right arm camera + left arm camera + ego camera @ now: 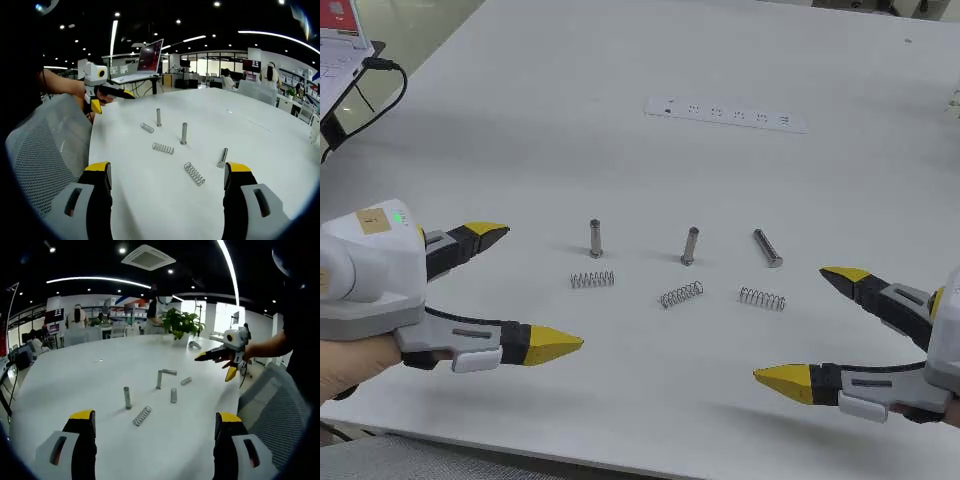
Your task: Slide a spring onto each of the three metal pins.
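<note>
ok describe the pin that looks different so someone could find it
Find the white power strip on the table; nearer the person is a row of pins. Take the rightmost pin in the head view: its neighbours stand upright, it lies on its side.

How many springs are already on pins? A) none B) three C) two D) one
A: the left spring, middle spring and right spring all lie loose on the table, clear of the left pin, middle pin and right pin.
</note>
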A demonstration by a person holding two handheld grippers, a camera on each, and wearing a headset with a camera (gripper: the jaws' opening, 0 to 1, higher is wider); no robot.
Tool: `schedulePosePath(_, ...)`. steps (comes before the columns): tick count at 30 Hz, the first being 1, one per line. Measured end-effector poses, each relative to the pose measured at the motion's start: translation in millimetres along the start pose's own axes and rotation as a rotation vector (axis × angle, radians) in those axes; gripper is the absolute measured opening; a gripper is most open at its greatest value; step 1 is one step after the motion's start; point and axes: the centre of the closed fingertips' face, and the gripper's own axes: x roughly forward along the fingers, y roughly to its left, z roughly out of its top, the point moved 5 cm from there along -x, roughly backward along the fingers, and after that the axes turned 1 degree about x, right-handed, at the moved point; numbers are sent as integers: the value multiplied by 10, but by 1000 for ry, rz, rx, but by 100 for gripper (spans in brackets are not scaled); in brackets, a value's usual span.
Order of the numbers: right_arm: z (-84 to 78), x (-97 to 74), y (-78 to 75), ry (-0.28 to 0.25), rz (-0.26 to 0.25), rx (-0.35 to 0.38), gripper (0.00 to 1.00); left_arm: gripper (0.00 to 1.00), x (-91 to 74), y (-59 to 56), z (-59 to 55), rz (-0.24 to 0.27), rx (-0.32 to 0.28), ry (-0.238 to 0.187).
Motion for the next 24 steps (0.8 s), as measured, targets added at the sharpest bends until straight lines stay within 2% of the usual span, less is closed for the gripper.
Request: schedulePosePath(24, 16, 17, 21, 7, -1, -6, 93, 98, 1, -8, -24, -2, 7, 15)
